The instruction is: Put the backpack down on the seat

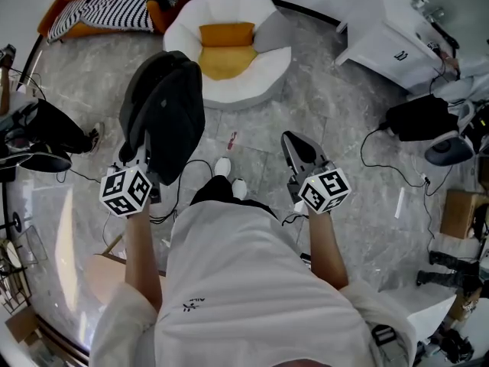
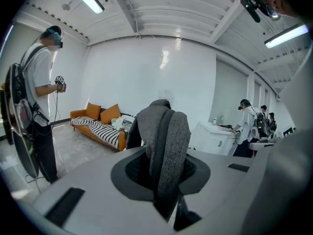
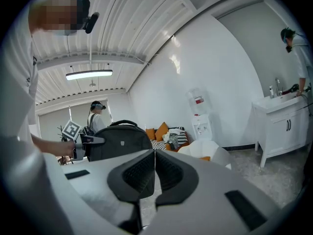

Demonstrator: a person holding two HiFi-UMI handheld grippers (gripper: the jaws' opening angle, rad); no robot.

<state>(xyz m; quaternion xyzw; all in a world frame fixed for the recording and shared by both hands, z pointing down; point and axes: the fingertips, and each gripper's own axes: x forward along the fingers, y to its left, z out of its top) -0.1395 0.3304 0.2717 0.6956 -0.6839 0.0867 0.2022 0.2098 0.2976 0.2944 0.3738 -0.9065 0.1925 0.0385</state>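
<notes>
The black backpack (image 1: 164, 113) hangs in the air from my left gripper (image 1: 153, 176), just left of and nearer than the seat. In the left gripper view the left gripper (image 2: 164, 180) is shut on the backpack's grey strap (image 2: 166, 136), which runs up between the jaws. The seat is a round white armchair (image 1: 229, 86) with an orange cushion (image 1: 227, 48), straight ahead on the floor. My right gripper (image 1: 296, 145) is held out to the right of the backpack, shut with nothing in it (image 3: 154, 173). The right gripper view shows the backpack (image 3: 117, 138) upright and the armchair (image 3: 208, 148) beyond.
An orange sofa (image 1: 107, 6) with a striped blanket stands at the back left. A white cabinet (image 1: 390, 37) stands at the back right, with black bags (image 1: 420, 117) and cables on the floor in front of it. Other people (image 2: 39, 106) stand around the room.
</notes>
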